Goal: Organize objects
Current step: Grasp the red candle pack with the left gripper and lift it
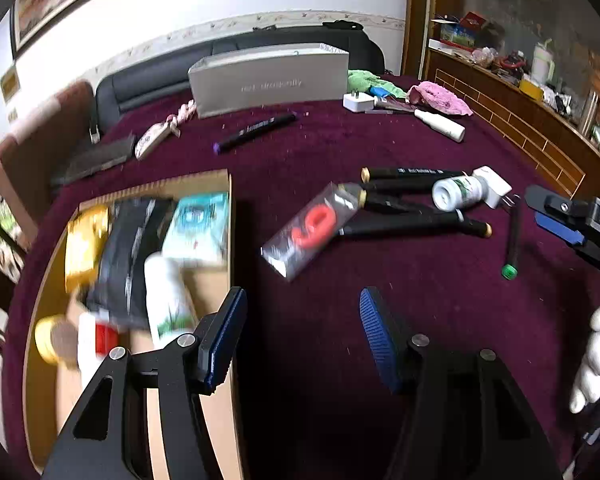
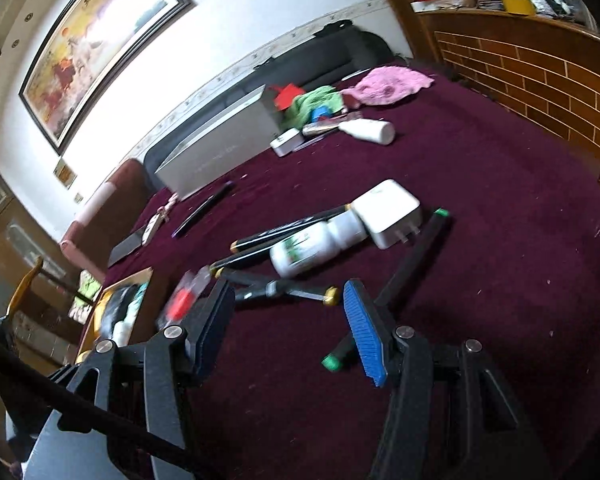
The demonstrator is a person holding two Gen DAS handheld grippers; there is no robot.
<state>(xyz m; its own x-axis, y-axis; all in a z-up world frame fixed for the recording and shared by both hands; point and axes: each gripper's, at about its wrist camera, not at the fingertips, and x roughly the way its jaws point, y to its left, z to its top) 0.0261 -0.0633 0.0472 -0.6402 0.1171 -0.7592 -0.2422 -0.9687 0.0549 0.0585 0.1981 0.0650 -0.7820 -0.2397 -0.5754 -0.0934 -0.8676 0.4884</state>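
A cardboard box (image 1: 216,280) at the left holds several items, among them a white bottle (image 1: 166,296). My left gripper (image 1: 300,336) is open and empty, over the box's right wall and the purple cloth. A clear packet with a red thing inside (image 1: 308,228), black markers (image 1: 412,174), a white bottle (image 1: 458,192), a white charger (image 1: 494,186) and a green-capped marker (image 1: 512,236) lie on the cloth. My right gripper (image 2: 288,332) is open and empty, just before the markers (image 2: 280,292) and the green-capped marker (image 2: 412,264).
A grey long box (image 1: 268,80), a purple-tipped marker (image 1: 256,130), a white charger (image 1: 358,101), a white bottle (image 1: 440,124) and green and pink cloths (image 1: 440,98) lie at the back. A wooden counter (image 1: 520,120) runs along the right.
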